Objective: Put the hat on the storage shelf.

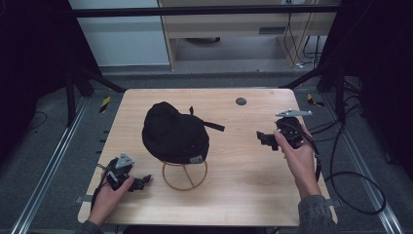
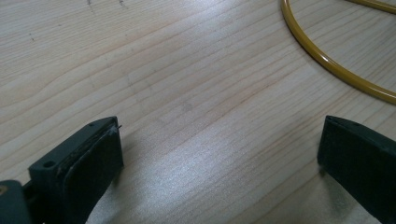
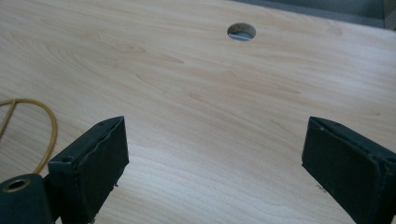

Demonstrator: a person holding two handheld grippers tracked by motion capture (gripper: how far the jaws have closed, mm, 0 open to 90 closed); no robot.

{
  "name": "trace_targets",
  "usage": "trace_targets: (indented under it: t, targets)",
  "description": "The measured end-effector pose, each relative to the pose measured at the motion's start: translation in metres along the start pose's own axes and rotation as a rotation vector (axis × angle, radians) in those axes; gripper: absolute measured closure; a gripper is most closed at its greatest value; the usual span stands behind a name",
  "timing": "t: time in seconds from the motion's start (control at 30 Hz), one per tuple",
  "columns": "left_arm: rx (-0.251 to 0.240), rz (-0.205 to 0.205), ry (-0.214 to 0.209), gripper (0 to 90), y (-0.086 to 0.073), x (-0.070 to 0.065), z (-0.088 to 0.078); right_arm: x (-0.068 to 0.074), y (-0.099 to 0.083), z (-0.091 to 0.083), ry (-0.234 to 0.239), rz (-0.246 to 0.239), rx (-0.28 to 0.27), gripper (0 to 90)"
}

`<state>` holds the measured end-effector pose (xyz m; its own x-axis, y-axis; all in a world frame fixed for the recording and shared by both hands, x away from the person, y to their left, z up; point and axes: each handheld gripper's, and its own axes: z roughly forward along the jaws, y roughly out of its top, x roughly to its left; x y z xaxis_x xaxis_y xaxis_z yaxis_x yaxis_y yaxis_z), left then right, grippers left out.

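Observation:
A black cap (image 1: 175, 134) rests on top of a yellow wire stand (image 1: 185, 175) in the middle of the wooden table (image 1: 243, 170). My left gripper (image 1: 142, 183) lies low on the table at the front left, just left of the stand's ring base (image 2: 327, 60), open with bare wood between its jaws. My right gripper (image 1: 265, 140) is held at the right side of the table, pointing left toward the cap, also open and holding nothing. Part of the stand's yellow ring (image 3: 44, 135) shows at the left edge of the right gripper view.
A round cable hole (image 1: 240, 101) (image 3: 241, 31) sits in the table near its far edge. Black cables (image 1: 350, 185) trail off the table's right side onto the floor. Dark frame posts stand at both far corners.

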<state>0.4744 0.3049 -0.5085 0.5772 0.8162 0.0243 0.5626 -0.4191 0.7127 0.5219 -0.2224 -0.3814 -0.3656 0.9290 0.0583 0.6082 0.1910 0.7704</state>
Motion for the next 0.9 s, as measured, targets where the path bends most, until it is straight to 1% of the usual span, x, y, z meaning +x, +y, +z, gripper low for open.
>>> trace_targets:
  t: [0.13, 0.27, 0.33, 0.47, 0.6, 0.67, 0.73, 0.9]
  targets:
    - [0.000, -0.001, 0.000, 0.0, 0.000, 0.000, 0.000, -0.001, -0.014, 0.011, 0.000, 0.004, 0.027, 7.3]
    - [0.000, 0.000, 0.000, 0.0, 0.000, 0.000, 0.000, 0.000, -0.028, 0.020, 0.008, 0.000, 0.044, 7.3]
    - [0.000, 0.000, 0.000, 0.0, 0.000, 0.000, 0.000, 0.001, -0.034, 0.023, 0.019, 0.001, 0.050, 7.2]
    - [0.000, 0.000, 0.000, 0.0, 0.000, 0.000, 0.000, 0.003, -0.045, 0.029, 0.024, 0.001, 0.061, 7.2]
    - [0.000, 0.000, 0.000, 0.0, 0.000, 0.000, 0.000, 0.005, -0.054, 0.034, 0.038, 0.005, 0.073, 7.3]
    - [0.000, 0.000, 0.001, 0.0, 0.000, 0.000, 0.000, 0.005, -0.058, 0.036, 0.034, -0.008, 0.077, 7.2]
    - [0.000, 0.000, 0.000, 0.0, 0.000, 0.000, 0.000, 0.006, -0.061, 0.038, 0.042, -0.003, 0.089, 7.1]
    - [0.000, -0.003, -0.001, 0.0, 0.000, 0.000, 0.000, 0.011, -0.068, 0.043, 0.050, -0.009, 0.087, 7.3]
